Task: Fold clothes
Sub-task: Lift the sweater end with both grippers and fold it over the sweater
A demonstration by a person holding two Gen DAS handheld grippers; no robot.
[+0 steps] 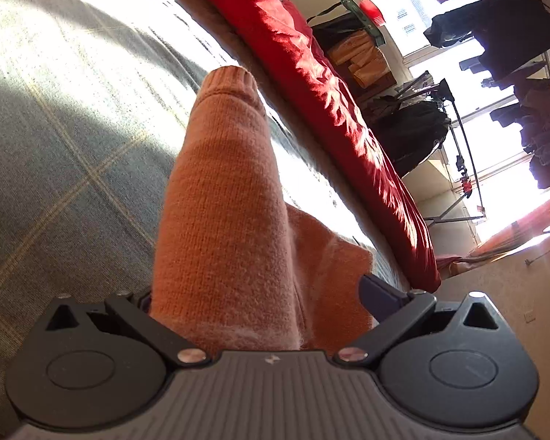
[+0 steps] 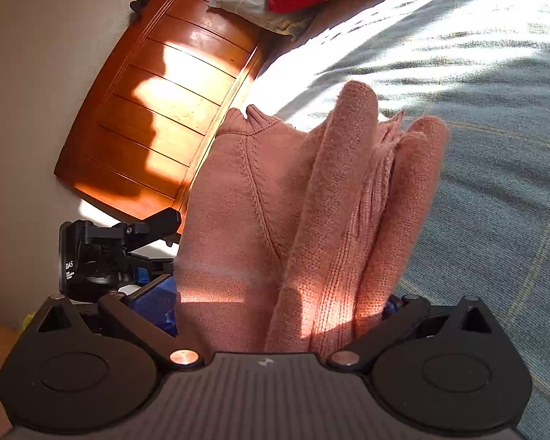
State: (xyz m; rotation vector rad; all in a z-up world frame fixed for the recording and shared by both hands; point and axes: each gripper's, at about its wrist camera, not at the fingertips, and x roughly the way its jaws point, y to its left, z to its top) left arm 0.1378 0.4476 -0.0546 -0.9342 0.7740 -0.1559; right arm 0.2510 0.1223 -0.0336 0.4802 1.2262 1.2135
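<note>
Mid-fold, not finished: pink sweater (image 2: 260, 198) hangs bunched in several loose layers above the bed (image 2: 476, 183), so it is not yet laid down as a flat, squared stack; judging from this, the final fold and set-down are left. Right gripper (image 2: 275, 311) jaws pinch a thick bundle of sweater layers, neck end pointing toward the wooden headboard (image 2: 157, 110) at the bed's end. Left gripper (image 1: 260, 300) has a sleeve (image 1: 223, 183) running out between its jaws over the bed; jaws look clamped on the knit, though one finger is hidden. Red blanket (image 1: 311, 80) lies along the bed's far edge. No bins or baskets visible near the bed; only dark clothes on a rack (image 1: 513, 55) by the window beyond the bed.
</note>
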